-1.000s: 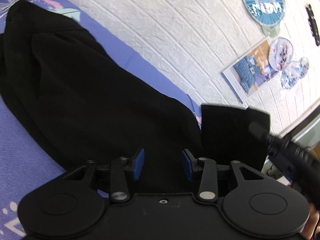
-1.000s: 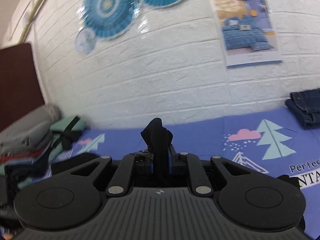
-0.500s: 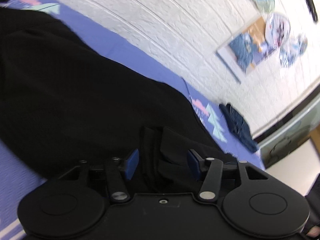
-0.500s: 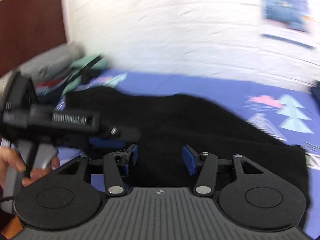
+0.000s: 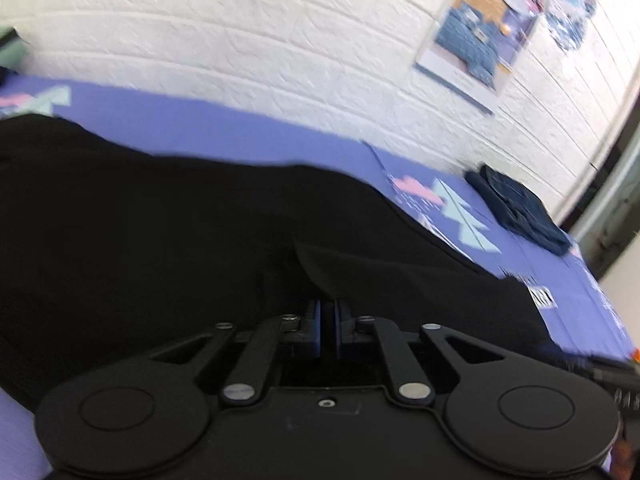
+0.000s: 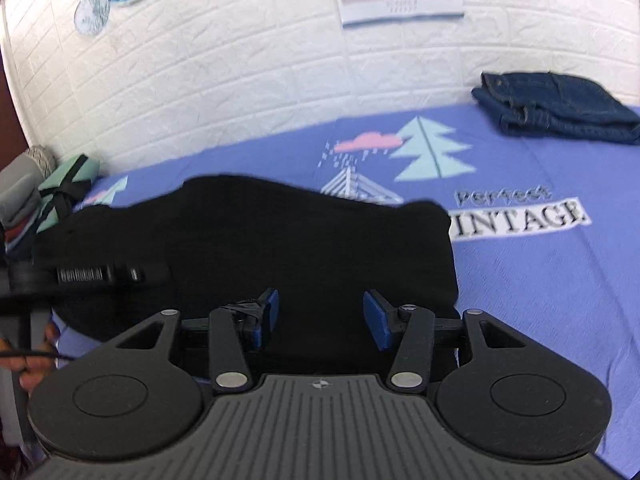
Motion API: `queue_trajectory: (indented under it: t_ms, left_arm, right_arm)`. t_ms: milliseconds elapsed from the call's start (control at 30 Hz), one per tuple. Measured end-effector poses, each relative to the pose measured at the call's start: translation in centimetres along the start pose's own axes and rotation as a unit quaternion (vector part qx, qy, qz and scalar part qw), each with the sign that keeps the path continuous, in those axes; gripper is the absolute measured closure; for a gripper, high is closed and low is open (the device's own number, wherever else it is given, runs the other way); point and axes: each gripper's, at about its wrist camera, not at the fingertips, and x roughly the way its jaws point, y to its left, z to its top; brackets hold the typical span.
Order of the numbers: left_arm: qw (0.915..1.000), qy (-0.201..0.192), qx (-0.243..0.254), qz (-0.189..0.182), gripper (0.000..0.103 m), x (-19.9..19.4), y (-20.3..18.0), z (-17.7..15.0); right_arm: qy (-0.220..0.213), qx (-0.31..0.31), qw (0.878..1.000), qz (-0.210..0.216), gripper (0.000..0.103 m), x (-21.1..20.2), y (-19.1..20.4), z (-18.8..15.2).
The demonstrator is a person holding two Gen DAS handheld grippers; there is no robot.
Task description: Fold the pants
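Black pants (image 5: 160, 232) lie spread across the purple printed sheet (image 5: 224, 128). My left gripper (image 5: 329, 320) is shut on a raised fold of the black pants near their front edge. In the right wrist view the pants (image 6: 280, 240) lie flat under my right gripper (image 6: 319, 314), which is open and empty just above the cloth. The left gripper's body (image 6: 80, 276) shows at the left of that view.
Folded dark blue jeans (image 6: 556, 108) lie at the back right by the white brick wall (image 6: 240, 80). A pile of folded clothes (image 6: 44, 188) sits at the back left. The sheet's print (image 6: 520, 216) lies right of the pants.
My right gripper opened and let go of the black cloth, then dropped low over the pants. My left gripper closed on a fold of the pants.
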Motion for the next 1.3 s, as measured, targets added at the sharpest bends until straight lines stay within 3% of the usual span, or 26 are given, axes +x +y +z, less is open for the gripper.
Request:
queue_trajectory:
  t_ms: [167, 300, 400, 467, 500, 533, 567, 733, 900, 1000, 1167, 1300]
  left_arm:
    - [0.9998, 0.017, -0.006, 0.005, 0.103, 0.5, 1.5, -0.1]
    - [0.9999, 0.007, -0.010, 0.005, 0.103, 0.4, 1.5, -0.4]
    - [0.9996, 0.008, -0.025, 0.003, 0.078, -0.6, 1.8, -0.1]
    - [0.9993, -0.014, -0.034, 0.010, 0.044, -3.0, 2.5, 0.0]
    - [0.9983, -0.030, -0.044, 0.024, 0.032, -4.4, 3.1, 0.0]
    - [0.9963, -0.048, -0.057, 0.044, 0.012, -5.9, 3.9, -0.1]
    - [0.9930, -0.068, -0.071, 0.066, 0.004, -7.4, 4.8, -0.3]
    - [0.9634, -0.122, -0.153, 0.183, 0.002, -12.9, 10.8, -1.1]
    - [0.9409, -0.127, -0.225, 0.219, 0.001, -14.2, 16.2, -1.1]
    - [0.9403, -0.112, -0.248, 0.204, 0.000, -12.6, 18.1, -0.1]
    - [0.9480, -0.116, -0.241, 0.172, 0.000, -11.2, 19.1, 1.0]
    - [0.9500, -0.120, -0.229, 0.175, 0.000, -10.0, 19.4, 1.5]
  right_arm:
    - [0.007, -0.001, 1.000, 0.005, 0.023, 0.5, 0.2, -0.3]
    - [-0.004, -0.002, 1.000, 0.016, 0.038, 0.6, 1.0, 0.4]
    - [-0.003, -0.028, 0.999, 0.029, 0.043, 1.0, 2.3, 0.9]
    - [-0.005, -0.038, 0.998, 0.041, 0.043, 1.1, 3.1, 1.0]
    - [-0.004, -0.040, 0.998, 0.049, 0.043, 1.2, 3.5, 1.1]
    - [-0.002, -0.040, 0.998, 0.056, 0.043, 1.4, 3.9, 1.2]
    - [0.000, -0.040, 0.997, 0.063, 0.043, 1.6, 4.3, 1.3]
    - [0.006, -0.060, 0.993, 0.103, 0.043, 2.3, 6.8, 1.5]
    - [0.017, -0.075, 0.990, 0.120, 0.043, 3.1, 9.1, 1.4]
    - [0.023, -0.088, 0.989, 0.120, 0.043, 3.3, 10.1, 1.1]
    - [0.036, -0.092, 0.989, 0.111, 0.043, 4.3, 11.0, 1.0]
    - [0.040, -0.096, 0.989, 0.106, 0.046, 5.5, 11.9, 1.1]
